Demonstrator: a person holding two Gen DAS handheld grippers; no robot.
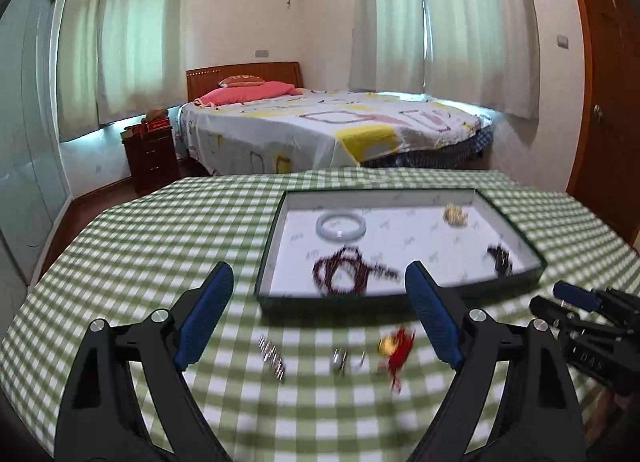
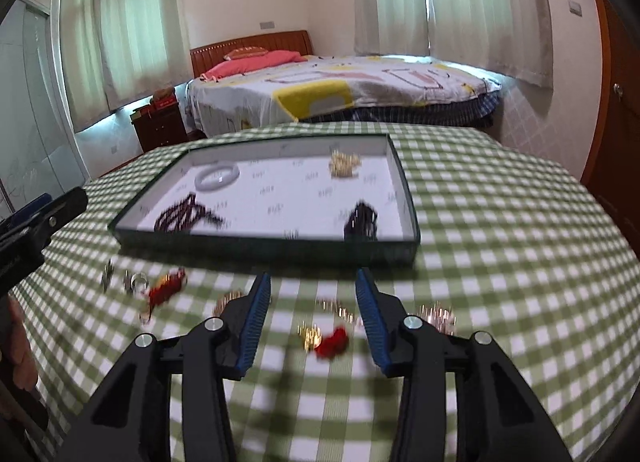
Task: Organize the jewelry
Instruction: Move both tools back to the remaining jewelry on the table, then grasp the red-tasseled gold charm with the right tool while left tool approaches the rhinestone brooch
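An open tray [image 1: 272,238] with a dark green rim and white lining holds a pale bangle [image 1: 320,226], dark red beads [image 1: 320,272], a gold piece [image 1: 455,215] and a black piece [image 1: 500,258]. My left gripper [image 1: 319,268] hovers open and wide over the cloth in front of the tray, above a silver chain [image 1: 273,358], a ring [image 1: 339,362] and a red tassel charm [image 1: 398,346]. My right gripper [image 2: 313,274] is open with its jaws narrower. A red-and-gold charm [image 2: 326,338] lies on the cloth below them, untouched.
Green checked cloth covers the table [image 2: 500,221]. Gold chains [image 2: 340,310] and another gold piece [image 2: 438,316] lie near the right gripper. The left gripper [image 2: 52,205] and a hand [image 2: 20,342] show at the left edge. A bed [image 1: 320,129] stands beyond the table.
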